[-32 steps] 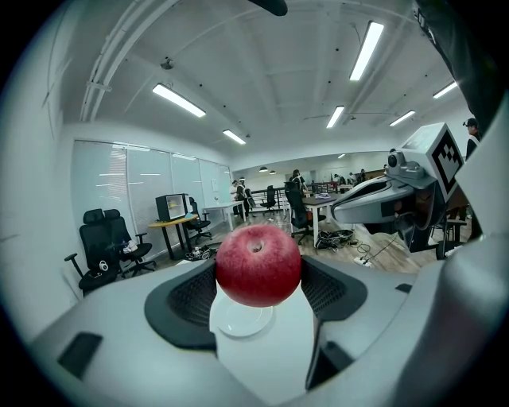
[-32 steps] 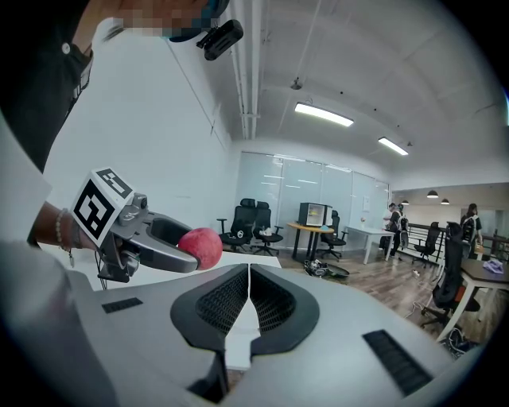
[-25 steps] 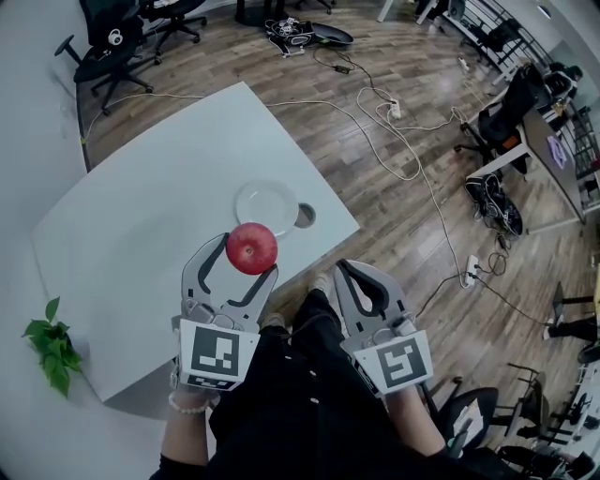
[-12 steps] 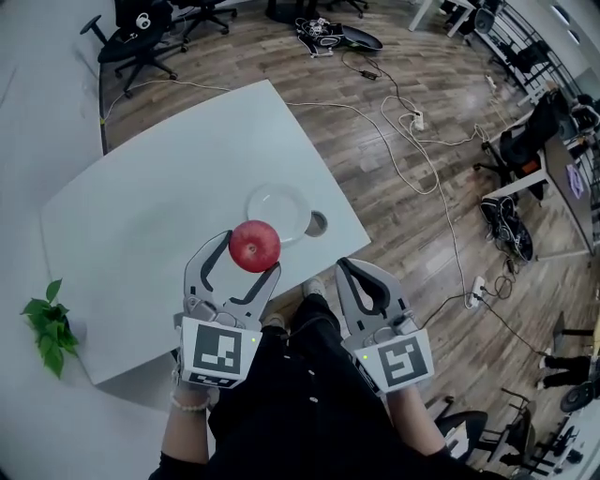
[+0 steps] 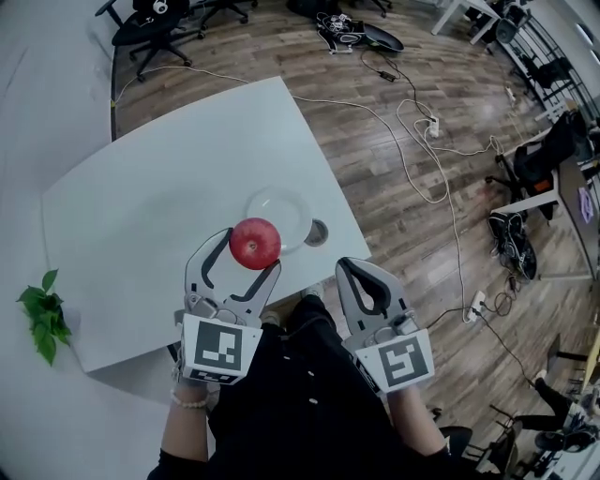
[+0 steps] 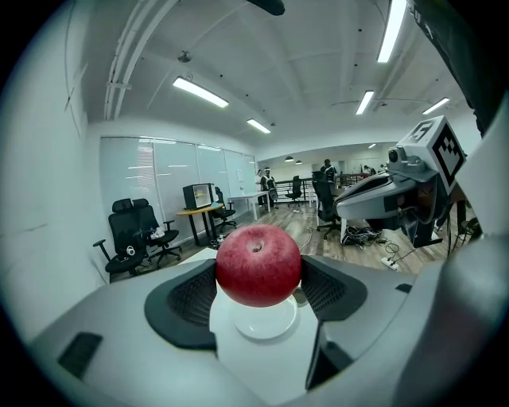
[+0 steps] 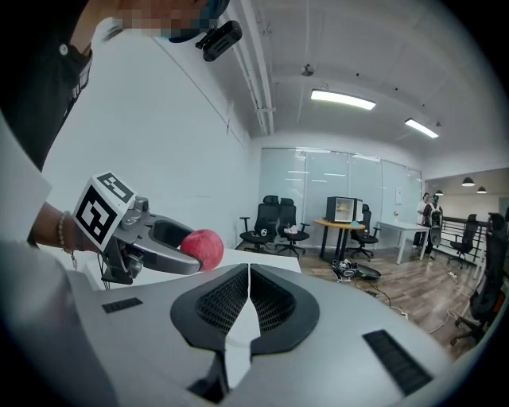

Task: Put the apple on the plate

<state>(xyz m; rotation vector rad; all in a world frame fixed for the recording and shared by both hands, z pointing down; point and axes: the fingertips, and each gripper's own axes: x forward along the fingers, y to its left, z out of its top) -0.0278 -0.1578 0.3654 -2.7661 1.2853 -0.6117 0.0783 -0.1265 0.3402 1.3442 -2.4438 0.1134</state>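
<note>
A red apple (image 5: 255,243) is clamped between the jaws of my left gripper (image 5: 251,251), held in the air just short of a small white plate (image 5: 283,208) on the white table (image 5: 150,225). In the left gripper view the apple (image 6: 258,265) fills the gap between the jaws, with the plate (image 6: 258,319) lying right under and beyond it. My right gripper (image 5: 364,281) hangs off the table's near edge, above the floor, jaws together and holding nothing. From the right gripper view the apple (image 7: 202,247) shows to the left, in the other gripper.
A round cable hole (image 5: 317,229) sits in the table beside the plate. A small green plant (image 5: 39,317) is at the table's left edge. Office chairs (image 5: 150,17) stand beyond the table, and cables (image 5: 412,141) trail over the wood floor to the right.
The left gripper with the apple has edged a little toward the plate as the person steps closer to the table. The right gripper holds its place.
</note>
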